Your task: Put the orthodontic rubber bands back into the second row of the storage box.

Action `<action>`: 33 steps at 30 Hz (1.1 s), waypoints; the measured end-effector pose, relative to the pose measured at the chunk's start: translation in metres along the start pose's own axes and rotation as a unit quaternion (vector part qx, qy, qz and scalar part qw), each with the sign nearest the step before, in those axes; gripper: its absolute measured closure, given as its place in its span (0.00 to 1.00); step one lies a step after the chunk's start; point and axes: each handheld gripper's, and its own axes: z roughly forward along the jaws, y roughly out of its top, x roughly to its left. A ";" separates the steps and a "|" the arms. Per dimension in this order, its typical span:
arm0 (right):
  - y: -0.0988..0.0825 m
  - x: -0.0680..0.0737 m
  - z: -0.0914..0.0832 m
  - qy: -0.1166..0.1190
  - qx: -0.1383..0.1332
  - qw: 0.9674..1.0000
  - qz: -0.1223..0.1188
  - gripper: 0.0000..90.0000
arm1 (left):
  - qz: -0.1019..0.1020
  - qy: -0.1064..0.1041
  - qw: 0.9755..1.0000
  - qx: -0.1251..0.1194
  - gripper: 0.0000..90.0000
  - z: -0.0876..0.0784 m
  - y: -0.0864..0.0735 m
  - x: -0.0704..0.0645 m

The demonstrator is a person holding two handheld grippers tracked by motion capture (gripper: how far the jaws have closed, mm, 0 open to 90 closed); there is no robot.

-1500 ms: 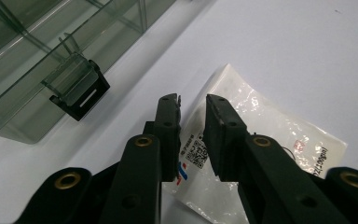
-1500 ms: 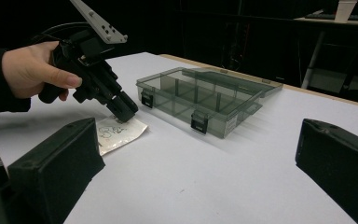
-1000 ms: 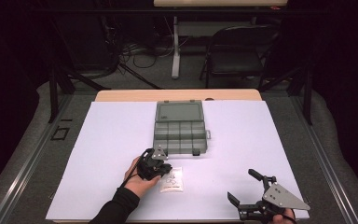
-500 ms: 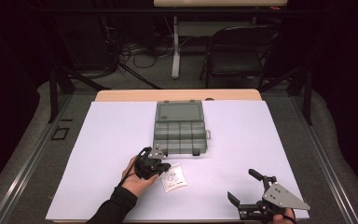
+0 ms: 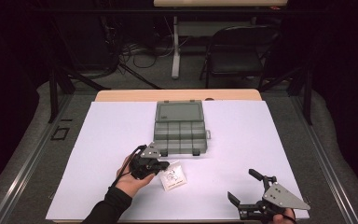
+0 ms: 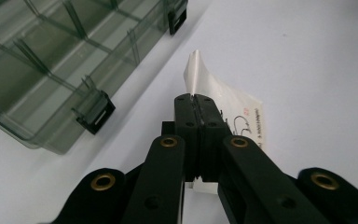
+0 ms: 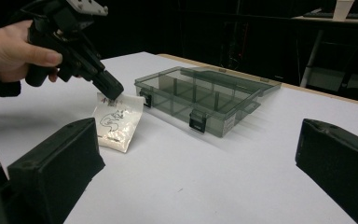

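**Packet pinched in my left jaws beside the open organizer box**

Packet (image 5: 173, 176) of clear plastic with a white card inside sits at the centre of things: a small flat bag, printed with black curled hook shapes and a line of tiny text I cannot read. My left gripper (image 5: 161, 165) has its jaws pressed together on the packet's upper edge, and in the left gripper view the thin plastic (image 6: 214, 88) comes out from between the closed jaw tips and curls upward. In the right gripper view the packet (image 7: 116, 122) hangs tilted from those jaws, its lower edge resting on the white tabletop (image 5: 270, 140).

My left hand (image 5: 129, 175) wraps the gripper's handle, a dark sleeve behind it.

Just beyond the packet stands a smoky translucent organizer box (image 5: 179, 130), its lid laid open away from me and its base split by dividers into compartments. Two black latches (image 6: 94, 112) hang on the near wall, one close to my left jaws. The packet lies near the box's front left corner but apart from it.

My right gripper (image 5: 248, 185) rests well off to the right near the tabletop's front edge, its jaws spread wide with nothing between them; in its own view the two black jaws (image 7: 56, 158) frame the box and the packet.

Past the tabletop, a folding chair (image 5: 235, 51) stands on the dark floor.
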 end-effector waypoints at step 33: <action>0.000 0.000 0.001 0.004 -0.003 1.000 -0.002 0.00 | 0.037 0.041 0.998 -0.029 1.00 -0.048 0.051 0.020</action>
